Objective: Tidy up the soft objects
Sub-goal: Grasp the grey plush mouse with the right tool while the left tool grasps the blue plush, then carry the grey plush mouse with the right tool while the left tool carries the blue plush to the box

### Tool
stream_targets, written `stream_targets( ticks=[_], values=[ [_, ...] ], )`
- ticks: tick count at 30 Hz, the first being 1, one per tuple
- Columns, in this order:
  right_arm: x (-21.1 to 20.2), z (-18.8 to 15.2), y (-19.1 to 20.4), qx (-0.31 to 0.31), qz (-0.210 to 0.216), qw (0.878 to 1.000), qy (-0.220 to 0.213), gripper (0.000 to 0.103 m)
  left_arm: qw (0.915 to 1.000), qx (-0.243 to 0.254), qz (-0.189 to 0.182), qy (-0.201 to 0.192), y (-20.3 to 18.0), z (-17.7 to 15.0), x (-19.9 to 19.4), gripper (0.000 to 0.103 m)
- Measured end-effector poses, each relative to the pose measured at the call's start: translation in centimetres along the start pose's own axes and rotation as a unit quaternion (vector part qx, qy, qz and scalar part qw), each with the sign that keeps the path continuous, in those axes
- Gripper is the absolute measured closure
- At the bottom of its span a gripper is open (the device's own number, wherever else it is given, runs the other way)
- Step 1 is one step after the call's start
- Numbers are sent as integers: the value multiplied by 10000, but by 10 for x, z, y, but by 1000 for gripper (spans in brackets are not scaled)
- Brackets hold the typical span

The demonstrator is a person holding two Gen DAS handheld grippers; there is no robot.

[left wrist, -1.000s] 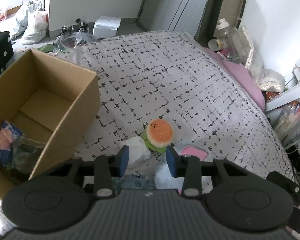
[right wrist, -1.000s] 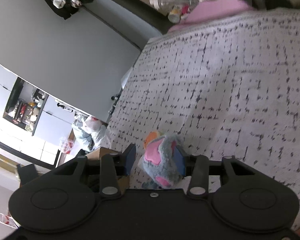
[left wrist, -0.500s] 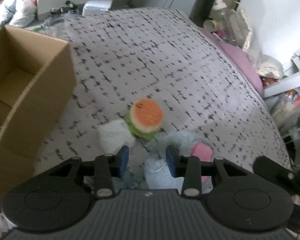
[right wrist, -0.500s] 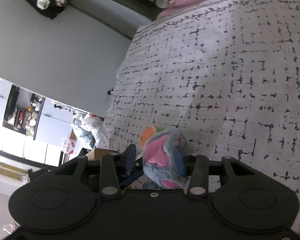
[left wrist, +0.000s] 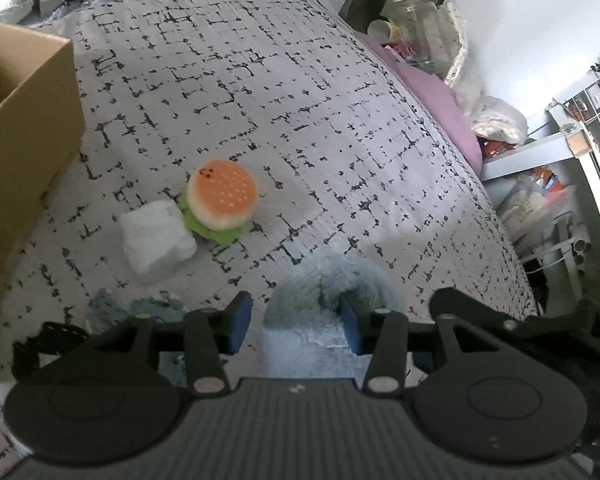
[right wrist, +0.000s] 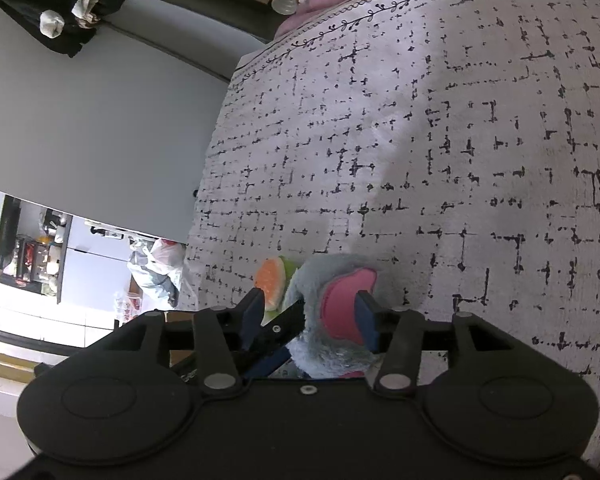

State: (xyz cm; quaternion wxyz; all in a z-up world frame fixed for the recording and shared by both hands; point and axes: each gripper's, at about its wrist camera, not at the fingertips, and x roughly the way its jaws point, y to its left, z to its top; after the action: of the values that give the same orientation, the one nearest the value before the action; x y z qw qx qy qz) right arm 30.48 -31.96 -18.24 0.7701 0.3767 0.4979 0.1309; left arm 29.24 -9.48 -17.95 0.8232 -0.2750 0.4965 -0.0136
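A fluffy blue-grey plush [left wrist: 324, 292] with a pink ear [right wrist: 342, 304] lies on the patterned bedspread [left wrist: 260, 92]. My left gripper [left wrist: 295, 326] straddles it, jaws opening; the plush leans on the right-hand pad and a gap shows at the other. My right gripper [right wrist: 310, 316] is around the same plush [right wrist: 312, 280], jaws opening too; its right-hand pad touches the pink ear and the other stands apart. A burger plush [left wrist: 222, 200] and a white soft block [left wrist: 156, 236] lie just beyond. The burger [right wrist: 272, 284] also peeks out behind the plush.
An open cardboard box [left wrist: 28, 120] stands on the bed at the left. A purple pillow [left wrist: 440, 96], bottles and bags line the bed's far right edge. A grey wall [right wrist: 100, 120] runs along the bed in the right wrist view.
Both grippers sank toward the bed and their jaws widened. The left one swung away from the box to the blue plush. The plush between the right jaws came down onto the bedspread.
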Motion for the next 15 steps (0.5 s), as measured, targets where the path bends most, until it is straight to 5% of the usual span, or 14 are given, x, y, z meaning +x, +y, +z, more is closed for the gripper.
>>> stream_targets(
  ticks=[6,10,15],
  values=[
    [12,0,-10,197,-193,9996,103,54,9982,-489,-331,140,6,-3,4,71],
    [21,-4,-16,205,-443,9986,200,75,9985,-456,-289,64,0,-4,0,76],
    [13,-8,-5,-99,-300,9995,29,79,9993,-212,-241,-169,-9,-3,-16,77]
  ],
)
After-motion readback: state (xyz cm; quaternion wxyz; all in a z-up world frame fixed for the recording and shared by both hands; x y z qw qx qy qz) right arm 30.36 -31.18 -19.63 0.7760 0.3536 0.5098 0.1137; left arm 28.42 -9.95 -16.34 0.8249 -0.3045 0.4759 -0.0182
